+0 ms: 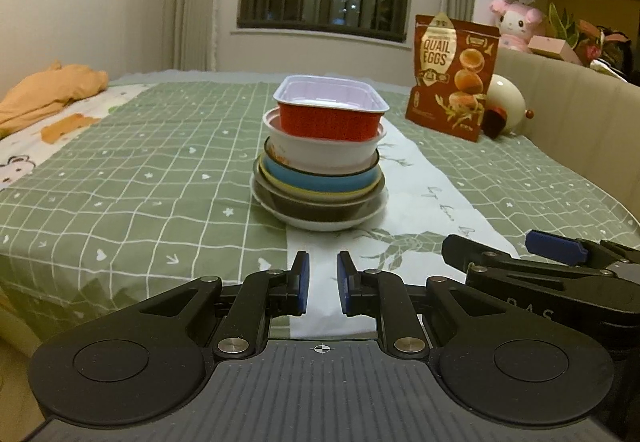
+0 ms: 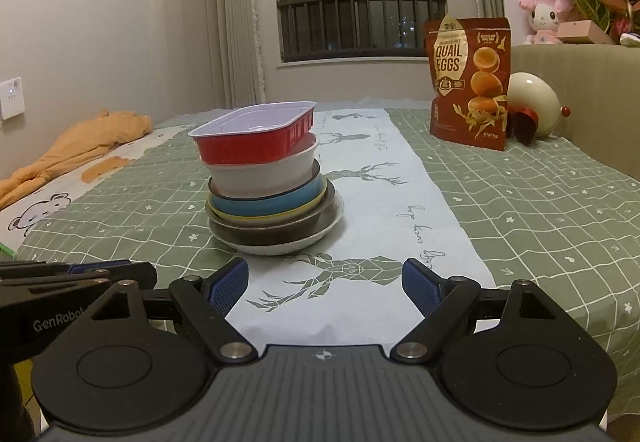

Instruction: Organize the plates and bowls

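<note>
While both hand-held tools hover low over the near edge of the green checked tablecloth, the left gripper has its blue-padded jaws drawn close together with a narrow gap and nothing between them, and the right gripper has its jaws spread wide, likewise empty. The right gripper's black linkage also shows at the lower right of the left wrist view. Ahead of both, apart from the fingertips, stands the stack of dishes on the white deer-print runner: a white shallow plate at the base, a dark metal bowl in it, then a yellow-rimmed dish, a blue bowl, a white round bowl, and a red rectangular foil tray with white interior on top, sitting slightly tilted. Farther back to the right stands a brown pouch labelled quail eggs, upright, with a cream egg-shaped ornament just behind it. Orange cloth lies far left
</note>
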